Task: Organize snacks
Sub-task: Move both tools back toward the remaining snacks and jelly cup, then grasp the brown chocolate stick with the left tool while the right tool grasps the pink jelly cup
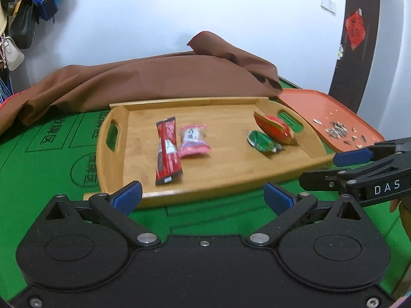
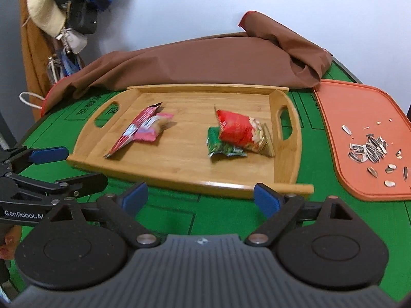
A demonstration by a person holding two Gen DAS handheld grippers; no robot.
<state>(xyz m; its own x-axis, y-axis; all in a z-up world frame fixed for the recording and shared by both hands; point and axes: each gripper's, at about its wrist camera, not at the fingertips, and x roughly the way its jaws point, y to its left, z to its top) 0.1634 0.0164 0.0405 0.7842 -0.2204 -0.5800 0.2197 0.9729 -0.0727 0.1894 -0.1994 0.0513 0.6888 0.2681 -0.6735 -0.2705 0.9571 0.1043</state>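
Observation:
A bamboo tray (image 1: pixel 190 101) (image 2: pixel 205 87) lies on the green table and holds several snacks. A long red stick packet (image 1: pixel 167 148) (image 2: pixel 133 133) lies beside a pink wrapped candy (image 1: pixel 192 141) (image 2: pixel 156 125) on the tray's left half. On the right half a green packet (image 1: pixel 263 141) (image 2: pixel 223 146) lies partly under a red bag (image 1: pixel 276 128) (image 2: pixel 241 131). My left gripper (image 1: pixel 203 197) (image 2: pixel 77 166) hangs open just short of the tray's near rim, nothing between its blue pads. My right gripper (image 2: pixel 201 199) (image 1: pixel 326 169) is open and empty too, near the tray's near right corner.
An orange tray (image 1: pixel 321 105) (image 2: pixel 334 102) with loose sunflower seeds (image 1: pixel 339 129) (image 2: pixel 370 148) sits right of the bamboo tray. A crumpled brown cloth (image 1: pixel 154 82) (image 2: pixel 205 59) runs along the back. Bags hang at the far left by the wall. Green mat (image 1: pixel 51 159) lies in front.

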